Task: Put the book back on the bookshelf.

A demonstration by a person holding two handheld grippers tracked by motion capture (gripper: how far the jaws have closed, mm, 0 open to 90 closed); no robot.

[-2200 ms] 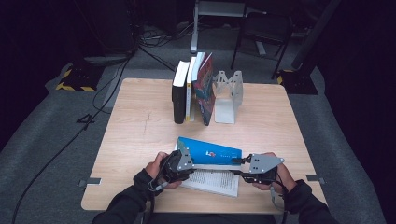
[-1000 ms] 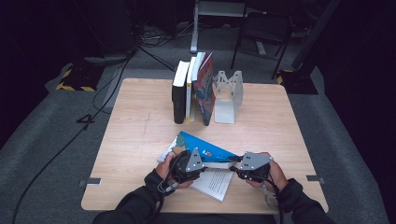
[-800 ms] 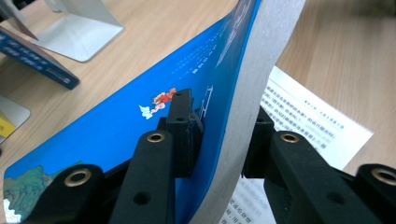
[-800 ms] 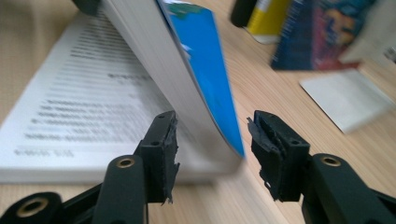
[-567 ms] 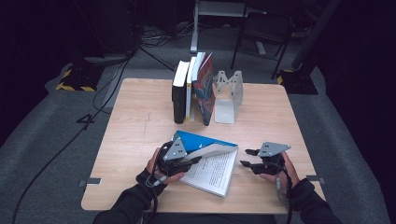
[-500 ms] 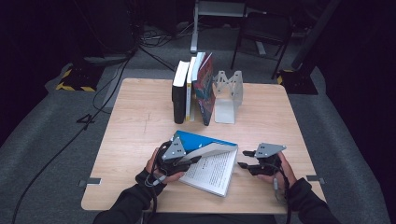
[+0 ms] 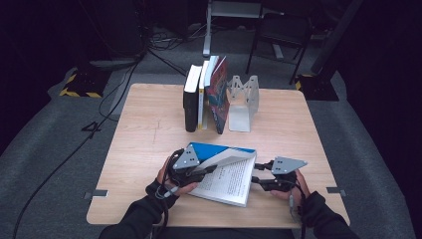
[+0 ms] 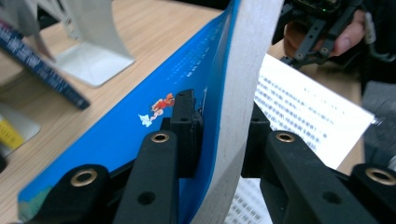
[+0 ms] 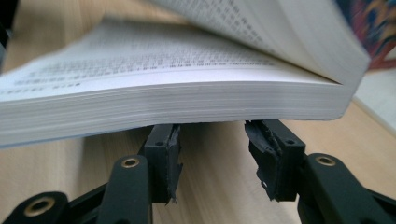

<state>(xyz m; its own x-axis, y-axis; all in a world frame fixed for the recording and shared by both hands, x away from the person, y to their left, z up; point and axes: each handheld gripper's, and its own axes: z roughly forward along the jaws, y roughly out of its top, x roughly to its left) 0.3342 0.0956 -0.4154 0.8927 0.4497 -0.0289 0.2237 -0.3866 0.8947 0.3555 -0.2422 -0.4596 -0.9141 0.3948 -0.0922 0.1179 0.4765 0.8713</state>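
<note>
A blue-covered book [image 7: 226, 174] lies open on the table's near side. My left gripper [image 7: 206, 170] is shut on its blue cover [image 8: 154, 93] together with a wad of pages, holding them tilted up off the printed page [image 8: 308, 107] below. My right gripper [image 7: 255, 173] sits at the book's right edge. In the right gripper view its jaws [image 9: 212, 135] stand open low against the table, just in front of the lower page block [image 9: 163, 100]. They have just been closing a little, with nothing pressed between them.
Three upright books [image 7: 204, 94] lean against a grey metal bookend [image 7: 244, 99] at the far middle of the wooden table [image 7: 144, 134]. A chair [image 7: 281, 35] and cables lie on the floor beyond the table.
The book was shut and flat with both grippers at its ends. My left gripper has since lifted the cover and a wad of pages. My right gripper came off to the right edge.
</note>
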